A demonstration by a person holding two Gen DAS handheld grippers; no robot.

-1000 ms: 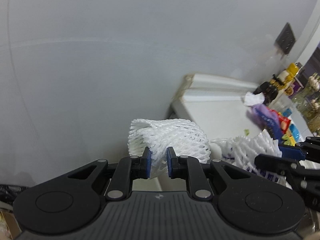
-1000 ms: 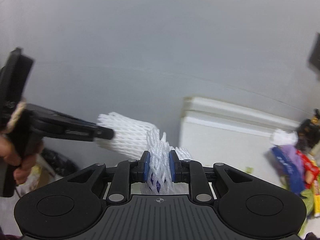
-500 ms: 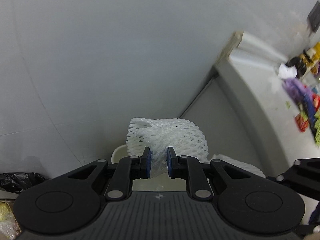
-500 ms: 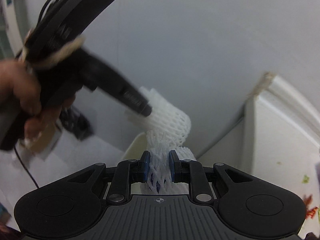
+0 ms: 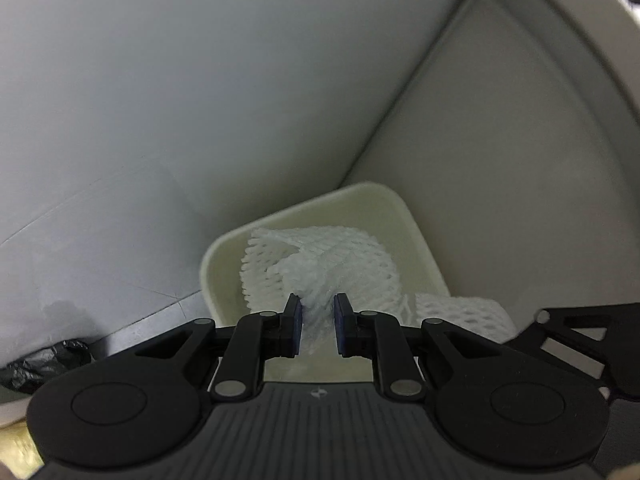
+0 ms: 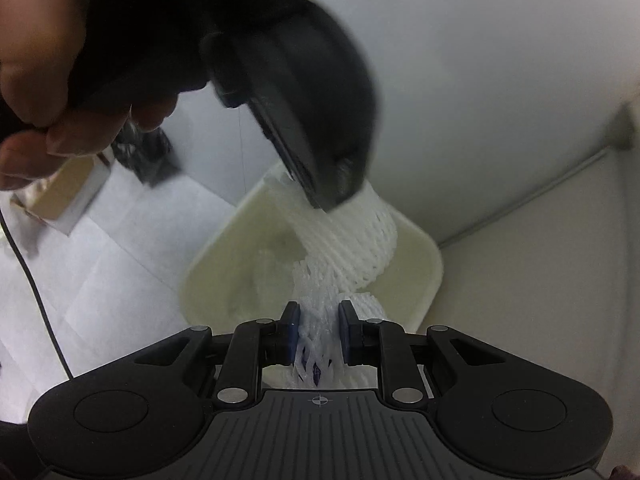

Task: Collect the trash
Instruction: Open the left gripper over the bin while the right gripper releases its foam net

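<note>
Left wrist view
Left gripper [image 5: 317,330]: jaws narrow, blue pads pinching a white foam net [image 5: 332,268].
Foam net: fans out from the pads toward 12 o'clock, hanging over the mouth of the bin [image 5: 416,220].
Bin: cream, rounded-square rim, set in the corner where the grey wall [image 5: 180,100] meets a pale panel [image 5: 500,180].
Second net [image 5: 460,312]: white, at 3 o'clock of the pads, beside the black linkage of the right gripper [image 5: 580,328].
Black bag [image 5: 44,364]: crumpled, on the floor at 9 o'clock.

Right wrist view
Right gripper [image 6: 319,334]: jaws narrow, pads clamped on the second net [image 6: 316,344].
Left gripper [image 6: 320,184]: blurred, at 12 o'clock, its tip on the foam net [image 6: 352,240] above the bin [image 6: 428,280].
Hand [image 6: 48,72]: at 10 o'clock, gripping the left gripper's handle.
Cable [image 6: 36,288]: black, along the floor at 9 o'clock.
</note>
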